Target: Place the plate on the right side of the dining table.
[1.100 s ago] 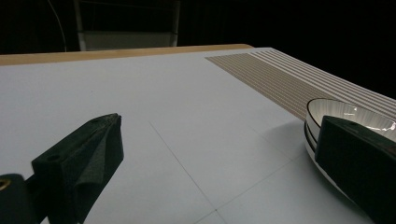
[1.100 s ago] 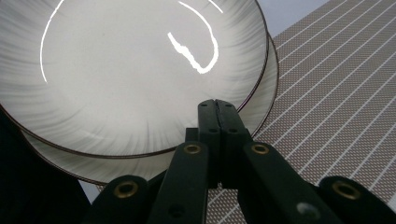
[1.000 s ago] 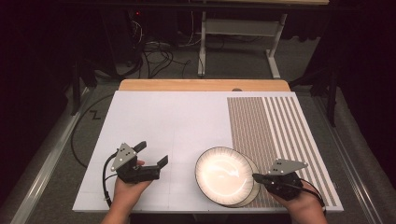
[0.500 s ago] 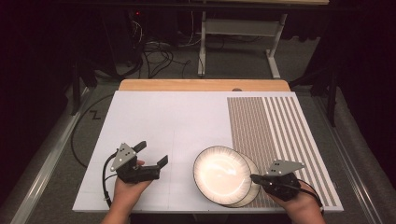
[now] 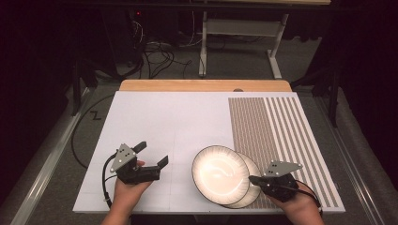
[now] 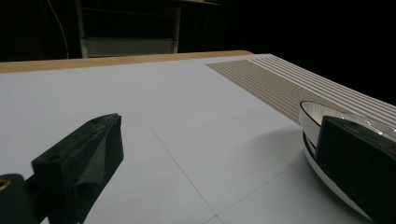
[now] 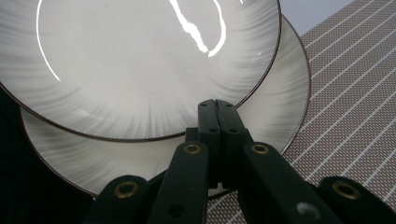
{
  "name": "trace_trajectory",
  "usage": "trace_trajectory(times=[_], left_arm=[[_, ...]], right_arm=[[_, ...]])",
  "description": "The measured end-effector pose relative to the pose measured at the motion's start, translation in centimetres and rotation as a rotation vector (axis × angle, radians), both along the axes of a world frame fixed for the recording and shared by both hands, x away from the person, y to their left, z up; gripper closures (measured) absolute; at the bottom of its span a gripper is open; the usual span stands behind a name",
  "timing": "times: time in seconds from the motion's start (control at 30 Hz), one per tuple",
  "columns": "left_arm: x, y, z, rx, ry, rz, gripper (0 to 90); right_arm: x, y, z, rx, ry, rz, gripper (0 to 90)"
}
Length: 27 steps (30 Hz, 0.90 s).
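right claw (image 7: 215,109): clamped on top plate (image 5: 219,174) rim
left claw (image 5: 151,154): open, empty
risk: top plate slipped onto lower plate (image 5: 253,190); thin rim grip

Legible text: none in any view.
Plates (image 5: 220,174): no brand, number or mark readable.
Table mat (image 5: 187,122): printed stripes and faint grid lines, no lettering.
Gripper bodies: no readable labels.
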State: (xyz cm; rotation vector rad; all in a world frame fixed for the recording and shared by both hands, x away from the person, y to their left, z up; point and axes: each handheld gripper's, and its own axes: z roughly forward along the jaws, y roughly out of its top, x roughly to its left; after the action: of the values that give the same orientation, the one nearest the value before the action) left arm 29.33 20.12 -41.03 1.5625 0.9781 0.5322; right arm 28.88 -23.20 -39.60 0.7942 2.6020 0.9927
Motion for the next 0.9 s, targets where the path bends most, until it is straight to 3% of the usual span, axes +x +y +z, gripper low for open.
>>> trace_trajectory(times=[0.4,0.67,0.9], left_arm=[[-0.1,0.2,0.1,-0.009,-0.006,0.006,1.7],[-0.2,0.2,0.2,-0.008,0.0,0.007,1.0],[-0.1,0.3,1.3,-0.013,0.023,0.003,0.6]], right_arm=[[0.0,1.9,-0.4,-0.018,0.001,0.034,90.0],[0.0,1.9,-0.4,-0.013,0.005,0.032,90.0],[0.0,1.8,-0.4,-0.01,0.008,0.029,90.0]])
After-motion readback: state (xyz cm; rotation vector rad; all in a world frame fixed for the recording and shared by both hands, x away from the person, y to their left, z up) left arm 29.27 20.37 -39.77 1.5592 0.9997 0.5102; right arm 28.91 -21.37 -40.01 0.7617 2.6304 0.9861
